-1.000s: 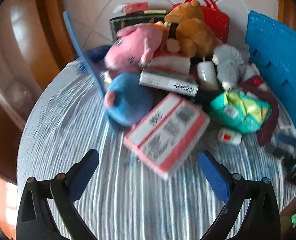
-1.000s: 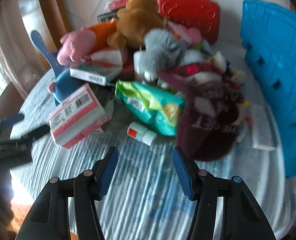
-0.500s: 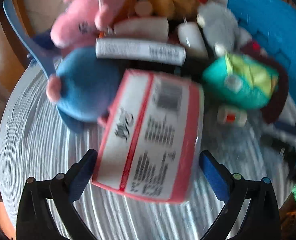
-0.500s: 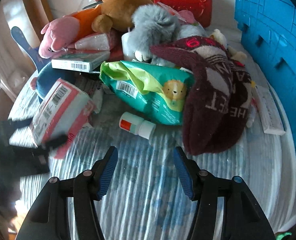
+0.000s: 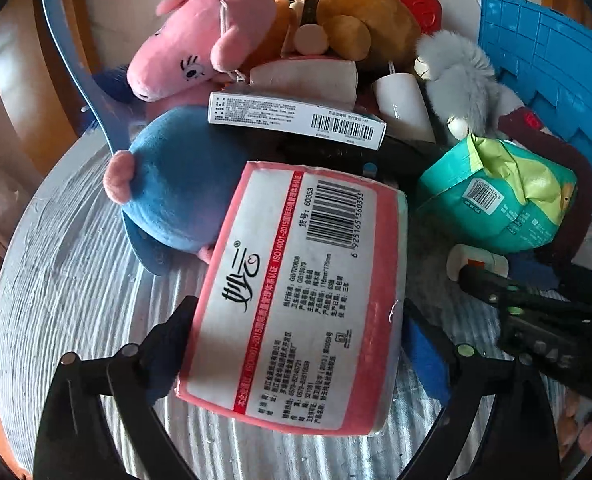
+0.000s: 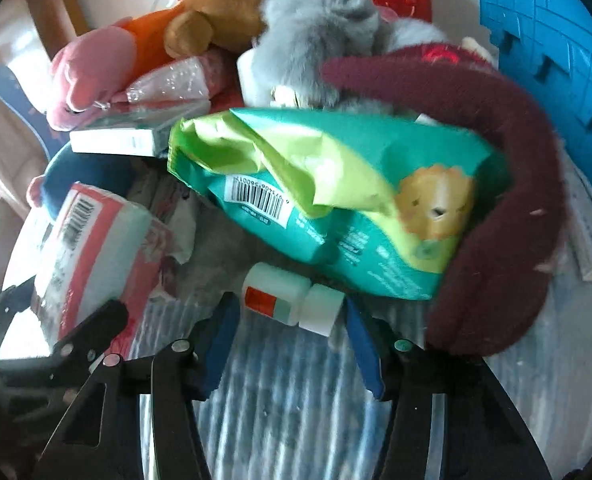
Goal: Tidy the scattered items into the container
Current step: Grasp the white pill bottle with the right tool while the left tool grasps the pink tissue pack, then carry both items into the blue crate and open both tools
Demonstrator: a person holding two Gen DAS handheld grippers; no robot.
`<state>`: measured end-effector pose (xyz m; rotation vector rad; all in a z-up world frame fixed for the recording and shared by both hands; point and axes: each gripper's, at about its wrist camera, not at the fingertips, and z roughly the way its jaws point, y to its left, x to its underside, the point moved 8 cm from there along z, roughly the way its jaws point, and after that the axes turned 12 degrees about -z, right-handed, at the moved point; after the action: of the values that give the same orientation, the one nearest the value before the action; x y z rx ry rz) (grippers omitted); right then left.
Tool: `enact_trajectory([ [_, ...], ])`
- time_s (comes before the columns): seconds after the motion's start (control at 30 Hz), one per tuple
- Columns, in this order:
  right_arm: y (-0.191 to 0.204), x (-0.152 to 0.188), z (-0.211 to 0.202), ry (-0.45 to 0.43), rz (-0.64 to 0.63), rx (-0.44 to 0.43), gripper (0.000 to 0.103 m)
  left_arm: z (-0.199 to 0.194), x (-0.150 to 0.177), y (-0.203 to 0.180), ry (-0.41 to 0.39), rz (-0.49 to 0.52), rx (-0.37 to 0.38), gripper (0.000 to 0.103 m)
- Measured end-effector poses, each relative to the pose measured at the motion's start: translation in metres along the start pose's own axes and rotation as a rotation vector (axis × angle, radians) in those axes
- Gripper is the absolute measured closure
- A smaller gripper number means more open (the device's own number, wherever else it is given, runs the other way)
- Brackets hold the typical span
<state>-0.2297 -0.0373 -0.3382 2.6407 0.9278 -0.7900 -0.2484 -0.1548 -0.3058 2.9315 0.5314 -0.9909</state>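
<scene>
Left gripper (image 5: pixel 296 328) has its fingers closing around the pink tissue pack (image 5: pixel 299 300) on the bench (image 5: pixel 68 280), not clearly pressing yet. Right gripper (image 6: pixel 290 326) is closing too, small white bottle (image 6: pixel 292 300) between its fingertips, untouched. Blue crate (image 6: pixel 555 32) sits far right.

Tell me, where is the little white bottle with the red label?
The white bottle lies on the table, just in front of the green packet, between the right gripper's closing jaws.

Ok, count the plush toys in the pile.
4: pink pig at the back left, blue plush in front of it, brown bear at the back, grey fluffy toy near the blue crate. More may be buried.
</scene>
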Motion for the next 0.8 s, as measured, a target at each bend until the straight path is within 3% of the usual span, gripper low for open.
enact_trajectory([
  [0.23,0.005,-0.006,0.013,-0.018,-0.062,0.054,0.050,0.001,-0.010,0.005,-0.011,-0.014,-0.009,0.009],
  [0.37,0.006,-0.007,0.005,-0.025,-0.048,0.033,0.051,-0.010,-0.017,0.013,-0.022,-0.015,-0.025,0.011],
  [0.5,0.013,-0.013,-0.032,-0.073,-0.064,0.011,0.051,-0.035,-0.030,0.022,-0.048,-0.028,-0.013,0.011],
  [0.8,0.010,-0.060,-0.159,-0.263,-0.110,0.066,0.051,-0.122,-0.067,-0.038,-0.192,-0.022,0.045,0.011],
])
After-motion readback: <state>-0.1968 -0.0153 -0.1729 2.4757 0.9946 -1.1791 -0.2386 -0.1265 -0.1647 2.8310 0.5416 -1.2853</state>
